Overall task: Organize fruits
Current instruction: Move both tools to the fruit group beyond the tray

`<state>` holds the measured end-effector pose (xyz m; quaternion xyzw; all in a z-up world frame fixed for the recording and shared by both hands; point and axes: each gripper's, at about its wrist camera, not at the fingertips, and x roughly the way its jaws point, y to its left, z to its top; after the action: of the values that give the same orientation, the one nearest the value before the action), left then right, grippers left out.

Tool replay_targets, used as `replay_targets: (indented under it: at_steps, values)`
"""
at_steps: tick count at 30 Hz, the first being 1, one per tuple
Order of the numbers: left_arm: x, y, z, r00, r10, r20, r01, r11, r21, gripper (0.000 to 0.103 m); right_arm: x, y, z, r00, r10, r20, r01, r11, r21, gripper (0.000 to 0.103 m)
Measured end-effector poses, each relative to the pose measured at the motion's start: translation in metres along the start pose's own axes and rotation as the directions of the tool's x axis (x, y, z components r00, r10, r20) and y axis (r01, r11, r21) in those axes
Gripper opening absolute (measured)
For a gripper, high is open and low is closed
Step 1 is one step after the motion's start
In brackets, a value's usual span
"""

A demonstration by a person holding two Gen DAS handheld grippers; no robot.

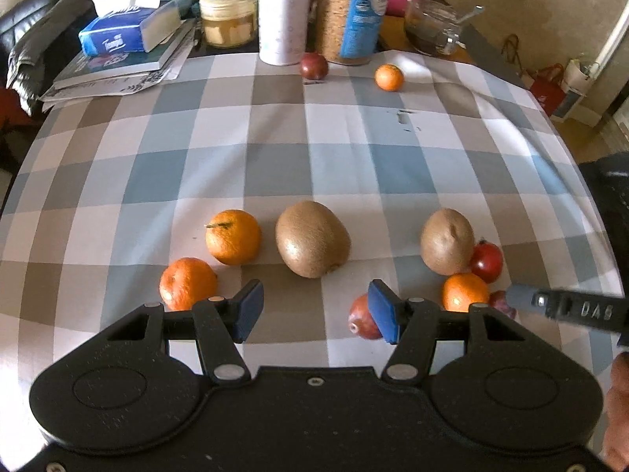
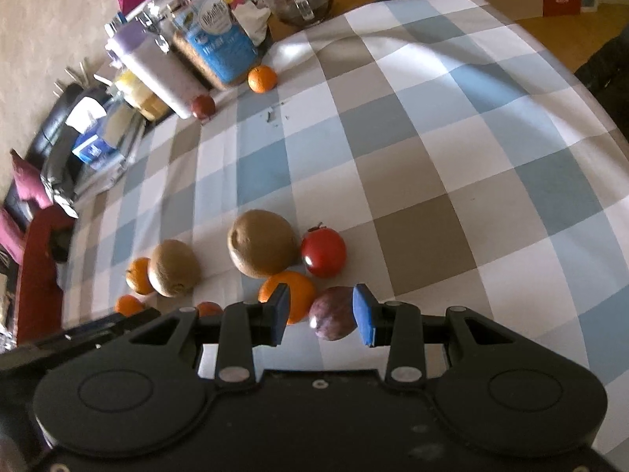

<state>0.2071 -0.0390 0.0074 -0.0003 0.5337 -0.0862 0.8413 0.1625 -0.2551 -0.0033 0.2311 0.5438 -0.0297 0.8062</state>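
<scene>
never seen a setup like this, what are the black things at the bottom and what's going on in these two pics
Each black shape is a hand-held gripper with two blue-padded fingers; a person carries one per hand, and a camera on each looks forward along the fingers. One picture is from the left gripper, the other from the right gripper. Both look down on a checked tablecloth with mandarins, two kiwis, a red tomato and a dark plum, with jars and books at the far edge. Both grippers are open; nothing is held, though the plum lies between the right one's fingers.

Red fruit half behind the left gripper pad; far jars' tops cut off.
</scene>
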Motion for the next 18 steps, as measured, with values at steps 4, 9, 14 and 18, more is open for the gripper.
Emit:
replay_targets:
  at_steps: [4, 9, 14, 18]
  values:
    - [0.002, 0.017, 0.009, 1.000, 0.012, 0.000, -0.012, 0.999, -0.049, 0.063, 0.011, -0.001, -0.002, 0.999, -0.044, -0.005, 0.044, 0.999, -0.013, 0.039]
    - [0.004, 0.046, 0.017, 1.000, 0.025, 0.001, -0.025, 0.989, -0.146, 0.063, 0.025, -0.003, -0.004, 0.999, -0.035, -0.039, 0.034, 0.999, -0.010, 0.039]
    - [0.003, 0.063, 0.017, 1.000, 0.018, 0.009, -0.015, 0.970, -0.243, 0.063, 0.025, 0.001, -0.002, 0.999, -0.051, 0.009, 0.051, 0.998, -0.034, 0.039]
    - [0.003, 0.051, 0.016, 1.000, 0.010, 0.018, -0.006, 0.975, -0.223, 0.063, 0.026, 0.002, -0.004, 0.997, -0.073, 0.026, 0.075, 0.994, -0.080, 0.039]
